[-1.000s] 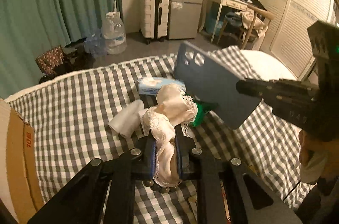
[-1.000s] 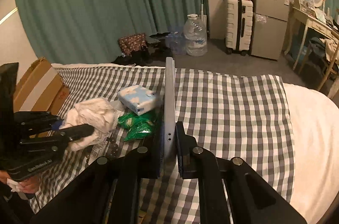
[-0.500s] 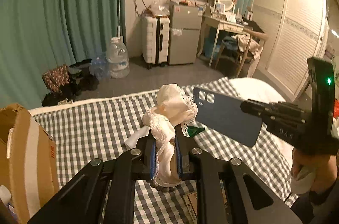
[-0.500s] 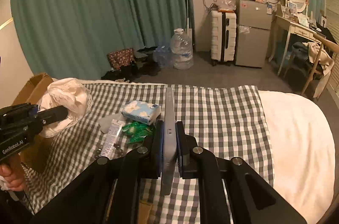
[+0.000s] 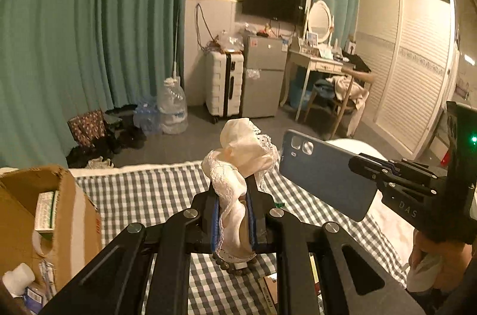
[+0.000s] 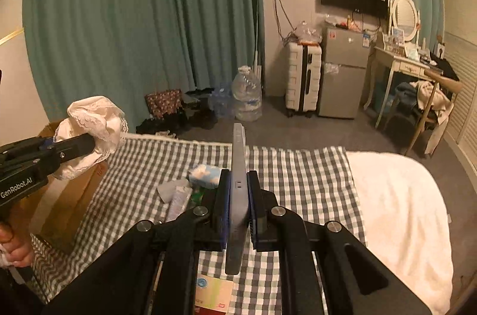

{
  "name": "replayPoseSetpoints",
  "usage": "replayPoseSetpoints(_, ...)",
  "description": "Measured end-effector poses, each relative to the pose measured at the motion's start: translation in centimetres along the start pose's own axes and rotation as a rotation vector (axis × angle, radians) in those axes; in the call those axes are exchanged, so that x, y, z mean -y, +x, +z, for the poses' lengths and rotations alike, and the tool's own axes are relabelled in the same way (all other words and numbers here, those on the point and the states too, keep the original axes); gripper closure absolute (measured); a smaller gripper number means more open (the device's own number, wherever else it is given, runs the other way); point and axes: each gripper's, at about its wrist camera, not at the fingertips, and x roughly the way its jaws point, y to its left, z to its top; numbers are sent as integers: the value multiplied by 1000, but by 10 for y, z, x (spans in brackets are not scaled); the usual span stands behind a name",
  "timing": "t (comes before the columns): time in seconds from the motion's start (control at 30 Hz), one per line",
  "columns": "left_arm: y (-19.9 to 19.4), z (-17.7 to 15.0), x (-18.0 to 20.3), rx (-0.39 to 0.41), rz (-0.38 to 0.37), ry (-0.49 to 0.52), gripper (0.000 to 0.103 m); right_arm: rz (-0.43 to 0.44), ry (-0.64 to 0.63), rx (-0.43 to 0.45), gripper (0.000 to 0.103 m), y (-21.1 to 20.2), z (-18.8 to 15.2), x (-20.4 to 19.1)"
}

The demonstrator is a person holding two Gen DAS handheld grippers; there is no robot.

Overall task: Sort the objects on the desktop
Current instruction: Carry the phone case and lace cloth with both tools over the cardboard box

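L tongs (image 5: pixel 233 221) clenched on lace cloth (image 5: pixel 238 154) – R tongs (image 6: pixel 238 203) clamp phone (image 6: pixel 237 195) edge-on.

Left view: cardboard box (image 5: pixel 74 213) is running off the left edge, contents too dim to identify. Lace cloth (image 5: pixel 235 163) is hiding the checkered bed (image 5: pixel 149 192) items behind it. Right view: phone (image 6: pixel 238 195) is covering the green packet; bottom-edge card's print is unreadable.
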Motion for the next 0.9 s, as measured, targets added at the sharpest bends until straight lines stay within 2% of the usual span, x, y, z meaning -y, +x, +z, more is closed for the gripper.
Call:
replayPoseSetpoints(0.43, -60, 15, -21, 89, 38, -18, 88, -16, -57, 132, 93, -47, 37, -55)
replayPoseSetpoints(0.9, -105, 21, -72, 120, 205, -81, 88, 42, -105, 201, 93, -72, 51, -125)
